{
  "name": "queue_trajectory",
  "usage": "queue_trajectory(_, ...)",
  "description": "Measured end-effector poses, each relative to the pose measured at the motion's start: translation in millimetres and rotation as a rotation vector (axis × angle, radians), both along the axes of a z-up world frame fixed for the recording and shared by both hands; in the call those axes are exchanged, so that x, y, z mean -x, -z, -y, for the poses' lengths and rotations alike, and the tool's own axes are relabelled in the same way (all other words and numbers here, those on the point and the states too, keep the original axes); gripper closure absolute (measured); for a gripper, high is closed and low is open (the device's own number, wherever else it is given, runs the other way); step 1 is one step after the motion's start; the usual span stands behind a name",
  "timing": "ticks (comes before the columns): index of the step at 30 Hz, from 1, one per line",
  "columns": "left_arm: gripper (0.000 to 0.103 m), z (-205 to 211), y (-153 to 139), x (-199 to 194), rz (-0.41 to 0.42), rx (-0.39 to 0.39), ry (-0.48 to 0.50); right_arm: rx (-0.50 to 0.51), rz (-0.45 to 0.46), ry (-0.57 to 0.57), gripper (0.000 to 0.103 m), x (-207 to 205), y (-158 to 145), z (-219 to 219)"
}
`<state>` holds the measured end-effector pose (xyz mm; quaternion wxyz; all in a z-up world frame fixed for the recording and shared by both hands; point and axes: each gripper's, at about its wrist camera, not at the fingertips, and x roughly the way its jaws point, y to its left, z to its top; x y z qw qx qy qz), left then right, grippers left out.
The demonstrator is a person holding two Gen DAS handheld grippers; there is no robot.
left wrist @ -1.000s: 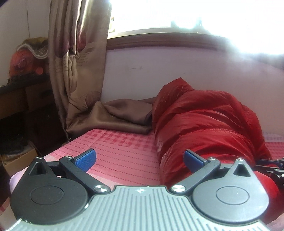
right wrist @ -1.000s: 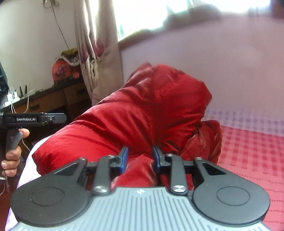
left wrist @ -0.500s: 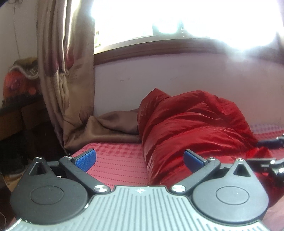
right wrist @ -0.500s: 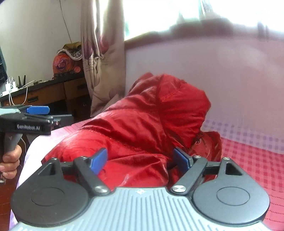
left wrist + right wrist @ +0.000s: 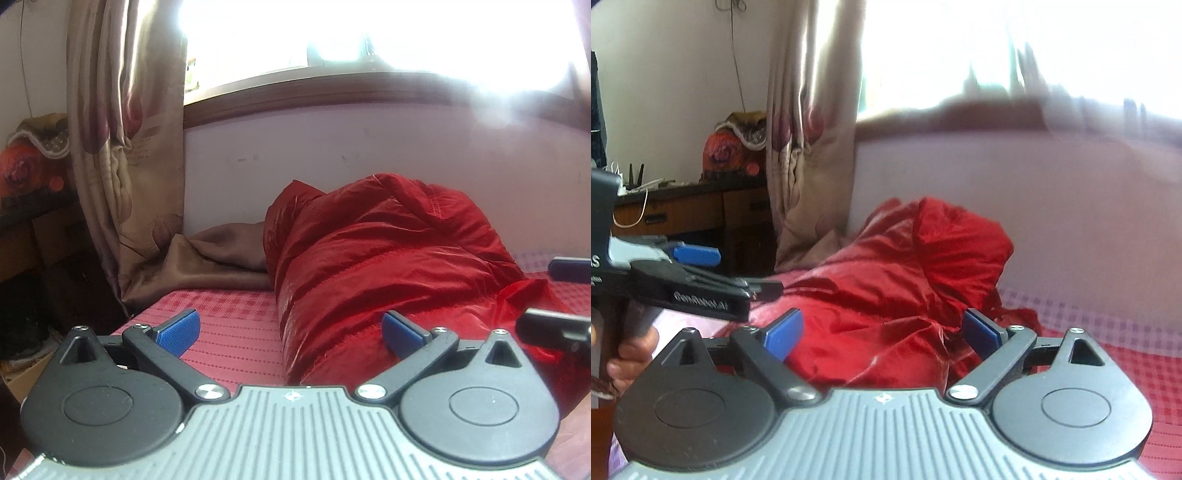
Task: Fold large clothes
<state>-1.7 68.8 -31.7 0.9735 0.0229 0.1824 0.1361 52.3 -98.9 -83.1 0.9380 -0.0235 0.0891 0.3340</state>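
Note:
A puffy red jacket (image 5: pixel 388 258) lies bundled on the bed, its hood end toward the wall (image 5: pixel 960 251). My left gripper (image 5: pixel 291 332) is open, its blue pads wide apart just short of the jacket's near left edge, with nothing held. My right gripper (image 5: pixel 882 334) has its jaws opening; jacket fabric shows between the pads, but they do not press on it. The right wrist view shows the left gripper (image 5: pixel 738 271) at the left, held by a hand (image 5: pixel 631 354). The right gripper's fingers (image 5: pixel 546 325) show at the right edge of the left wrist view.
The bed has a red checked sheet (image 5: pixel 229 332). A brown cloth (image 5: pixel 221 254) and a patterned curtain (image 5: pixel 125 147) lie behind the jacket on the left. A pale wall (image 5: pixel 369 147) under a bright window bounds the far side. A wooden desk (image 5: pixel 683 210) stands beyond the bed's left edge.
The right gripper was shut on a fold of the red jacket; it has let go, opened wide and drawn back a little. The left gripper stays open, nearly in place.

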Motion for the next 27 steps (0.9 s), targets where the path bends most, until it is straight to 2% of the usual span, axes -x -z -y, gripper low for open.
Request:
queue_trajectory(2,0.000,0,1,1,-0.002,0.009,0.002,-0.011,0.035,0.017,0.008,10,-1,2)
queue_trajectory(4,0.000,2,1,2,-0.001,0.015,0.005,-0.020,0.068,0.045,0.001,19,-2,4)
queue_trajectory(11,0.000,11,-2,6,0.012,0.016,0.012,-0.072,0.155,0.160,0.000,53,2,11)
queue_trajectory(16,0.000,21,-5,16,0.066,0.009,0.010,-0.109,0.154,0.204,0.000,68,9,18)
queue_trajectory(21,0.000,31,-9,20,0.087,-0.018,0.016,-0.103,0.136,0.207,0.000,76,15,20)
queue_trajectory(27,0.000,39,-16,25,0.074,-0.001,0.049,-0.119,0.145,0.226,0.000,82,11,25)
